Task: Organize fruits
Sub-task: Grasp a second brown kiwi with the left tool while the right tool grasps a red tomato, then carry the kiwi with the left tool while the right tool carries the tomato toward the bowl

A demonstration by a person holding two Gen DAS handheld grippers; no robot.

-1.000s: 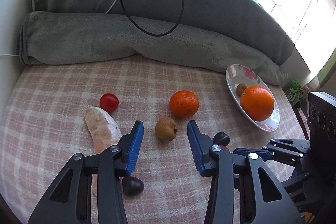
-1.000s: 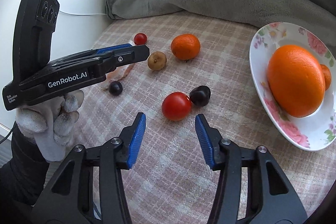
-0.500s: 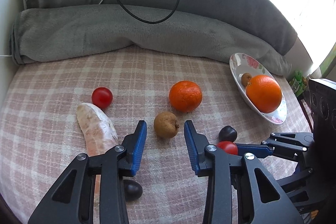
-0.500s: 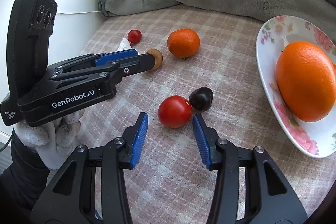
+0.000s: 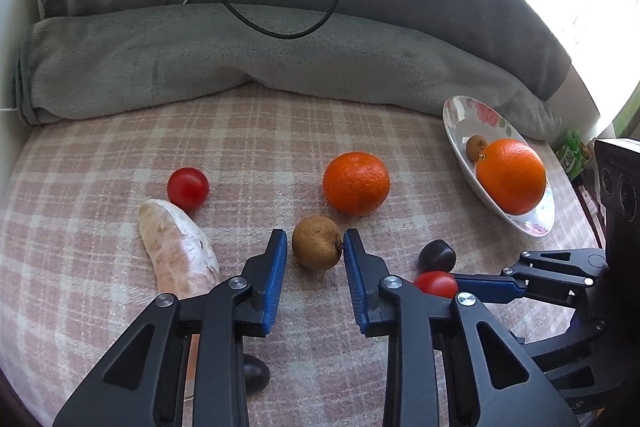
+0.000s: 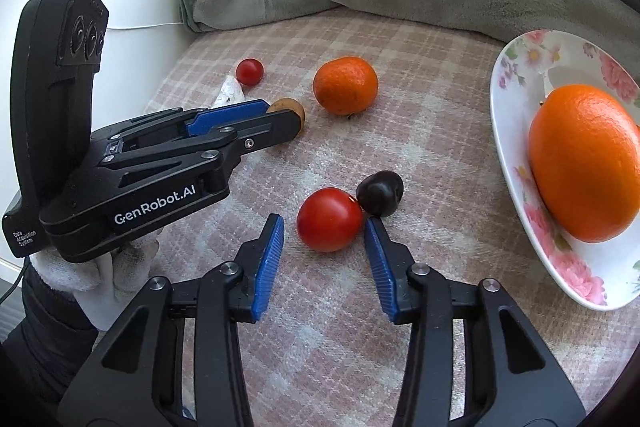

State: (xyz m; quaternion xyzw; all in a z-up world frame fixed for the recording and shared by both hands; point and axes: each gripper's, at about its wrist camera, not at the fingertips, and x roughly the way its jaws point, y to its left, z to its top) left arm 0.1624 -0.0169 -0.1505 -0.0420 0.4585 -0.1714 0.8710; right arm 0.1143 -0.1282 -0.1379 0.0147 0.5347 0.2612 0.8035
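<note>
Left wrist view first: the left tool (image 5: pixel 315 247) has just been closing its jaws around the small brown fruit (image 5: pixel 316 247). The right pad touches the fruit's side, a sliver of gap shows at the left pad, so it is not gripped yet, by my reading. The fruit sits on the pink checked cloth (image 5: pixel 248 147), just in front of the mandarin (image 5: pixel 356 183). Off to the left lie a peeled citrus segment (image 5: pixel 176 251) and a cherry tomato (image 5: pixel 188 187) touching its far end. A dark fruit (image 5: pixel 256 379) peeks out under the tool's left arm. Far right, the flowered plate (image 5: pixel 460 115) already carries a big orange (image 5: pixel 511 175) and one small brown fruit (image 5: pixel 476 147).

Over to the right wrist view: the right tool (image 6: pixel 324 241) has likewise been closing, jaws either side of a red tomato (image 6: pixel 329 219). The right pad tip looks to be at the tomato's edge, the left one stands clear, so nothing is clamped. A dark plum-like fruit (image 6: pixel 379 193) touches the tomato on its far right side. The plate (image 6: pixel 508 147) waits just to the right.

Progress? Early going, I'd say: two fruits plated, seven out on the cloth, two of them about to be picked.
</note>
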